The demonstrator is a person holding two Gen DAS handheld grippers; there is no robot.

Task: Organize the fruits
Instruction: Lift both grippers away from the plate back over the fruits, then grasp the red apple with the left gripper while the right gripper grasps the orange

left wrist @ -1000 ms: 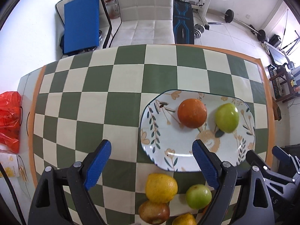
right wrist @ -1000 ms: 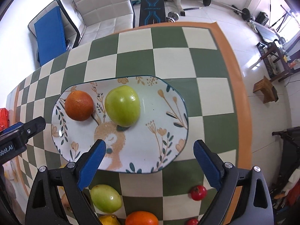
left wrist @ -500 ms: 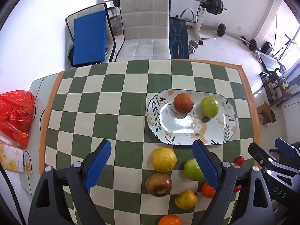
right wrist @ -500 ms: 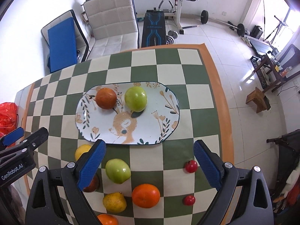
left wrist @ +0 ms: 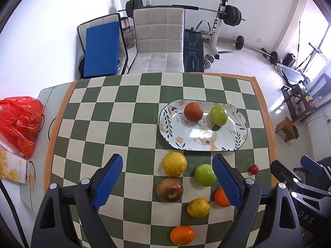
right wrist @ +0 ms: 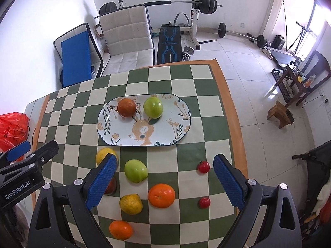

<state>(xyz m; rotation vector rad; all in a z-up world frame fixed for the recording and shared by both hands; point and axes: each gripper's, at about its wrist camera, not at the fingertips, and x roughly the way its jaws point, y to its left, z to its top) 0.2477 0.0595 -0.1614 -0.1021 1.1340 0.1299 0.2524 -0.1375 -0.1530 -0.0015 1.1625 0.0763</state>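
Both grippers are pulling back from the plate (right wrist: 186, 111) | left gripper (left wrist: 167, 181) and right gripper (right wrist: 163, 180) are hanging apart, empty | I am surveying loose fruit for plating.

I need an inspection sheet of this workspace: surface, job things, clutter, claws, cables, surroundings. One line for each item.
Surface: table with green and cream checked cloth, orange border.
Job's things: floral plate holds a dark orange and a green apple; in front of the plate, loose on the cloth, lie a second green apple, an orange, other fruits and two small red fruits.
Clutter: red plastic bag and a yellow packet at the table's left end.
Claws: left claw and right claw both open, holding nothing.
Cables: nothing seen.
Surroundings: white chair, weight bench, barbells.
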